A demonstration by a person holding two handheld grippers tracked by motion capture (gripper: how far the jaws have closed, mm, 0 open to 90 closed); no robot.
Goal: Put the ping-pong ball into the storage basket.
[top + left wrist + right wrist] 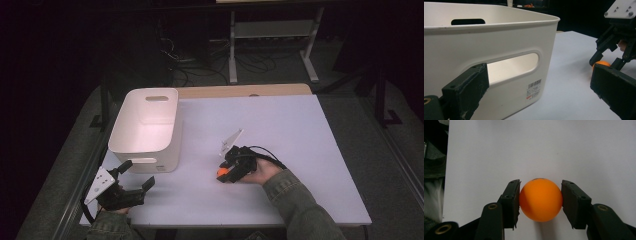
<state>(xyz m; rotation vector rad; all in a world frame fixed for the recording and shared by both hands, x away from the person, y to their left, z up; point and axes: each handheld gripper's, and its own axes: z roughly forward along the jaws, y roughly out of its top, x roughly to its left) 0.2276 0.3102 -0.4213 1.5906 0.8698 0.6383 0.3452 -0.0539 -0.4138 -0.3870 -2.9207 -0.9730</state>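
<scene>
Right tongs (540, 200) clamped on orange ball (540, 199), ball between both pads.

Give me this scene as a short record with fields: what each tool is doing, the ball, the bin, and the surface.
right tool: shut on the orange ball, low on the table
left tool: open, holding nothing, beside the bin's near wall
ball: between the right tool's pads, touching both
bin: white, upright, handle slots in its walls, barcode label on the near wall
table: white top, bin at its left
</scene>
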